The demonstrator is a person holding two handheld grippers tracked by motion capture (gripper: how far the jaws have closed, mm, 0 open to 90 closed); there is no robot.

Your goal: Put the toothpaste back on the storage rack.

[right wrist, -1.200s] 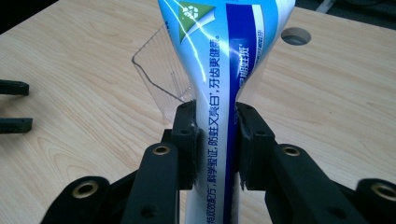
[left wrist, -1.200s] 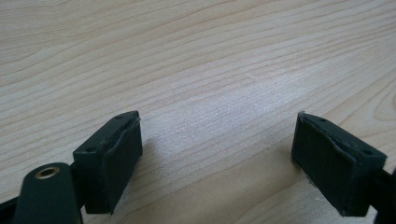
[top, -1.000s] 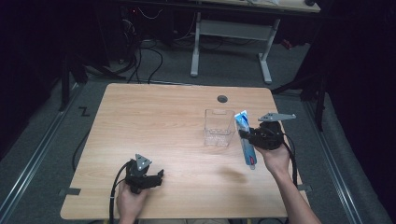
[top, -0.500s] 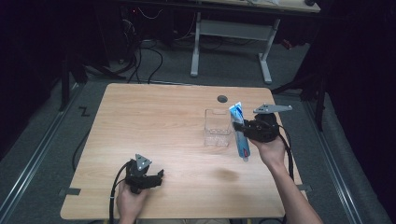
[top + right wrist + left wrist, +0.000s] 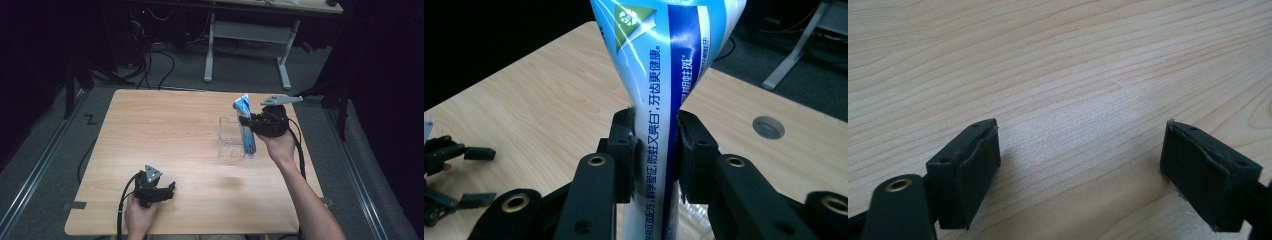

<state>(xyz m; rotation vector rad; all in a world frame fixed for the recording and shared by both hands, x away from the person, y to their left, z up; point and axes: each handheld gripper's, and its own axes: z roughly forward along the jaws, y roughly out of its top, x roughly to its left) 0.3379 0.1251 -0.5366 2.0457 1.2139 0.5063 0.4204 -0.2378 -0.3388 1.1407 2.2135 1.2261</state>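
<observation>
Tongs on the right hand (image 5: 248,121) were clamped on a blue-and-white plastic toothpaste tube (image 5: 245,127), their two black jaws pressing its narrowed middle from both sides, as the right gripper view (image 5: 655,150) made plain. In that view the tube (image 5: 664,75) ran up out of the top edge and down out of the bottom edge, so neither its cap nor its crimped end could be seen; only part of the printed lettering was legible. From the high view the tube stood steeply tilted, its flat end uppermost, its lower end down at the right side of a small clear plastic box (image 5: 231,138) on the light wooden table (image 5: 165,135). Whether the tube's lower end touched the box, sat inside it or hung just beside it could not be told, since the box's walls were transparent and faint.

At the near left of the table, the left tongs (image 5: 167,190) were held low by the person's hand, well apart from the tube. The left gripper view (image 5: 1080,165) showed their jaws wide apart with bare wood grain between them. A round grey grommet (image 5: 768,127) sat in the table beyond the tube; from above, the gripper's grey plate hid that spot.
</observation>
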